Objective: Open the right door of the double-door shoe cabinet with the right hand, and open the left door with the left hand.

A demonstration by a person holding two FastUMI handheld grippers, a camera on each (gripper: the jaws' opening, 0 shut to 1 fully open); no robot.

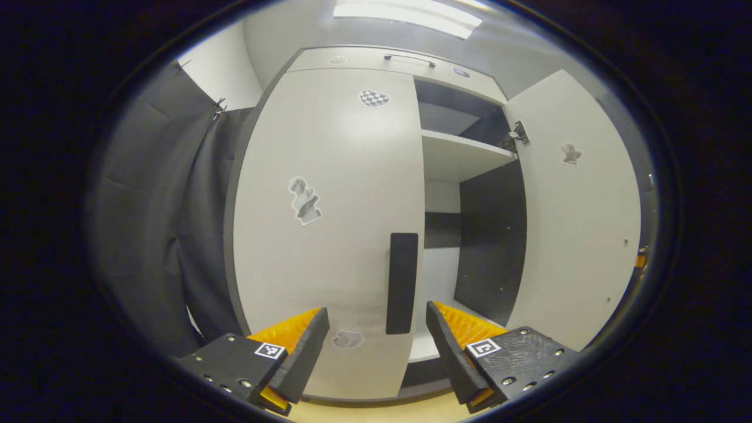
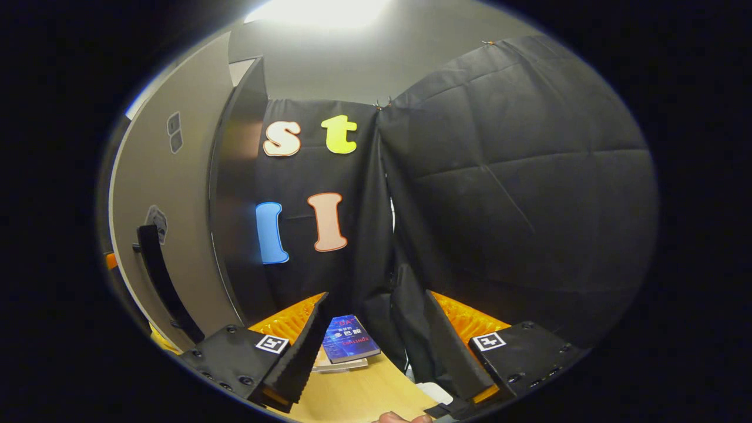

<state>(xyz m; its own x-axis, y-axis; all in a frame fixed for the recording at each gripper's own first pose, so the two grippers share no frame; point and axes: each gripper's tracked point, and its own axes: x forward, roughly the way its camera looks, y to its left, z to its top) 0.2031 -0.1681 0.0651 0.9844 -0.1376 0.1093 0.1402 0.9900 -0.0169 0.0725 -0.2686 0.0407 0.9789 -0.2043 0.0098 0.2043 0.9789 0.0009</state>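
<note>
In the left gripper view the white shoe cabinet faces me. Its left door (image 1: 329, 223) lies flat and closed, with a dark vertical handle (image 1: 402, 283) near its right edge. The right door (image 1: 578, 217) is swung wide, baring shelves (image 1: 464, 155) and a dark inner wall. My left gripper (image 1: 376, 341) hangs open a little in front of the handle, which sits between the finger lines, untouched. In the right gripper view the swung right door (image 2: 170, 217) and its dark handle (image 2: 164, 282) stand at the far left. My right gripper (image 2: 376, 341) is open, holding nothing, off to the door's right.
Black cloth walls hang left of the cabinet (image 1: 153, 223) and ahead of the right gripper (image 2: 505, 188). A blue book (image 2: 349, 338) rests on other books on the wooden floor (image 2: 364, 393). A drawer with a bar handle (image 1: 409, 58) tops the cabinet. A hand's edge (image 2: 402, 418) shows below.
</note>
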